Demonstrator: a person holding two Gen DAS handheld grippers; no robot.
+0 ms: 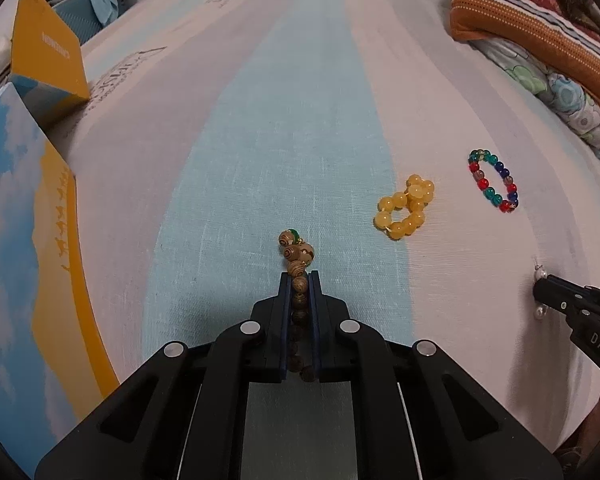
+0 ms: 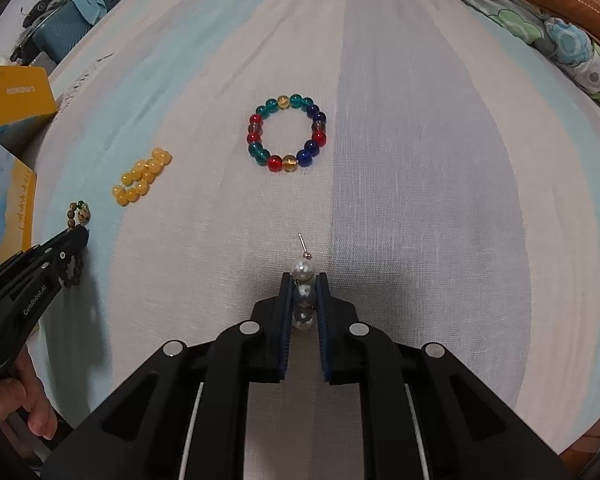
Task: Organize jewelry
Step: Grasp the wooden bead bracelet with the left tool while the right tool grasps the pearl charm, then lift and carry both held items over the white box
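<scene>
Nearest us in the left wrist view, our left claw (image 1: 299, 280) is clamped on a wooden bead string (image 1: 298, 264). The brown beads run back between the two fingers, and the string's far end, with larger patterned beads and one green bead, pokes out past the tips onto the blue stripe of the cloth (image 1: 300, 140).

In the right wrist view, our right claw (image 2: 304, 280) is pinched on a pearl earring (image 2: 302, 270). Two pearls sit between the fingers, a third shows just past the tips, and its thin metal post points away from us, resting on the pale part of the cloth.

We cannot tell whether the surface under the cloth is a bed or a bench.

A little farther out, between the two claws, lies a yellow bead bracelet (image 1: 406, 206), bunched up on itself near the edge of the blue stripe. Beyond the pearl earring lies a multicoloured bracelet (image 2: 287, 133) of red, teal, blue and amber beads, spread in an open ring and well apart from the yellow one.

At the left edge stands a box (image 1: 28, 216) printed with sky and yellow, its lid (image 1: 46, 52) raised. Folded patterned fabrics (image 1: 540, 32) are stacked at the far right.
</scene>
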